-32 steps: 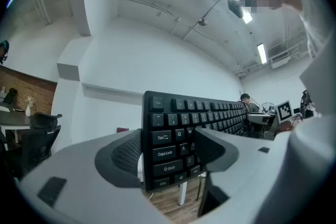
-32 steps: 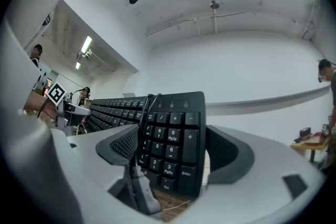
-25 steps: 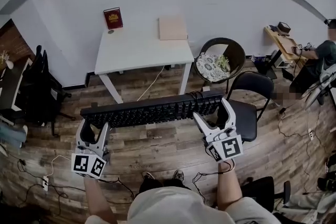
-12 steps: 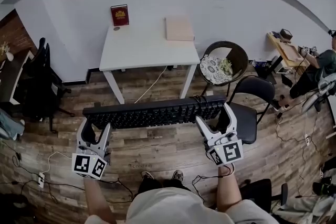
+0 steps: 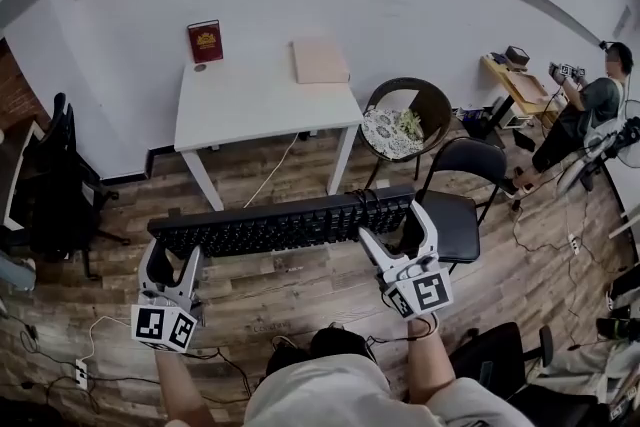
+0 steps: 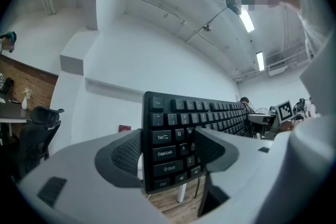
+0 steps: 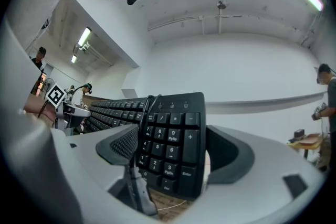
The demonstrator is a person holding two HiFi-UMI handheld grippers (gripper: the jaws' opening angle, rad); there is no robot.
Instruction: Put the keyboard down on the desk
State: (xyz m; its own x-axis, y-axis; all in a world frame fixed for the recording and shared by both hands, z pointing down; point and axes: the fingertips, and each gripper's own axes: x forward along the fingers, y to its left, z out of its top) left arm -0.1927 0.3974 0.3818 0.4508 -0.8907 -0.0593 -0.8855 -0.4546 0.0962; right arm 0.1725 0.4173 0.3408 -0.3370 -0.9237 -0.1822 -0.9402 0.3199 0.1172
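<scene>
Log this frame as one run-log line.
keyboard: held above floor, not on desk | left gripper: jaws shut on Tab-key end | right gripper: jaws shut on numpad end

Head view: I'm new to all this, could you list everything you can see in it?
keyboard: one, black, held in the air over the wood floor, one end in each gripper
desk: one, white, beyond the keyboard
book: one, red, desk's back left corner
pad: one, pale tan, flat at desk's back right
round chair: one, black with patterned cushion, right of desk
folding chair: one, black, by keyboard's right end
office chair: one, black, far left
bystander: one, dark clothes, far right
left gripper: one, grey, shut on keyboard's left end
right gripper: one, grey, shut on keyboard's right end
</scene>
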